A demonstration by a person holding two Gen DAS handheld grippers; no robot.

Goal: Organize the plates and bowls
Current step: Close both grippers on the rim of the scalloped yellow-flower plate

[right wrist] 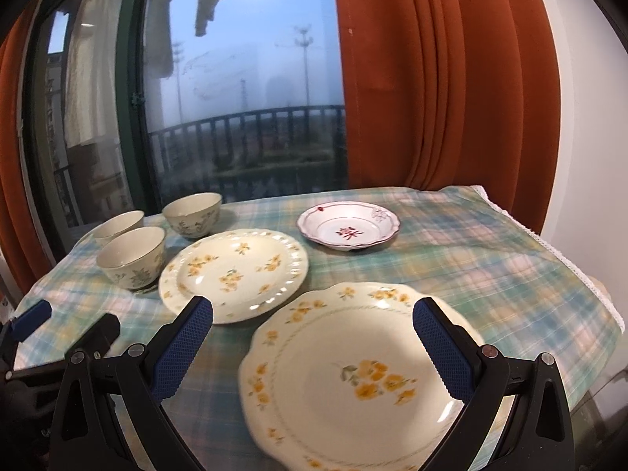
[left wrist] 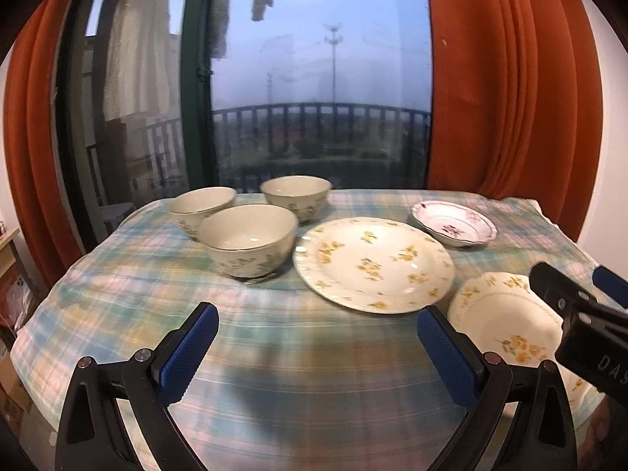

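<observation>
Left wrist view looks across a counter [left wrist: 274, 353] covered by a plaid cloth [left wrist: 165, 267] in pale green, pink and yellow; a white lace edging [right wrist: 549, 247] shows along its right side. Behind the counter stands a tall window [left wrist: 322, 78] with a dark green frame [left wrist: 196, 78], a balcony railing [left wrist: 314, 117] outside and a bright glare at the top of the glass. Rust-orange curtains [left wrist: 490, 98] hang on both sides, and a white wall [right wrist: 569, 117] shows at far right.

3 cream bowls [left wrist: 249, 237] with a leafy pattern sit close together at the back left of the cloth. Just right of them lies a round plate [left wrist: 373, 265] with yellow flowers. Farther back and to the right sits a small white dish [left wrist: 453, 221] with a pink rim and a red flower at its centre. Nearest the camera on the right lies a scalloped plate [right wrist: 353, 376] with yellow flowers, close beside the round plate.

The left gripper [left wrist: 318, 337] hovers over bare cloth, its blue-padded jaws spread wide and empty. The right gripper [right wrist: 314, 329] hangs above the scalloped plate, jaws also spread wide, holding nothing.
</observation>
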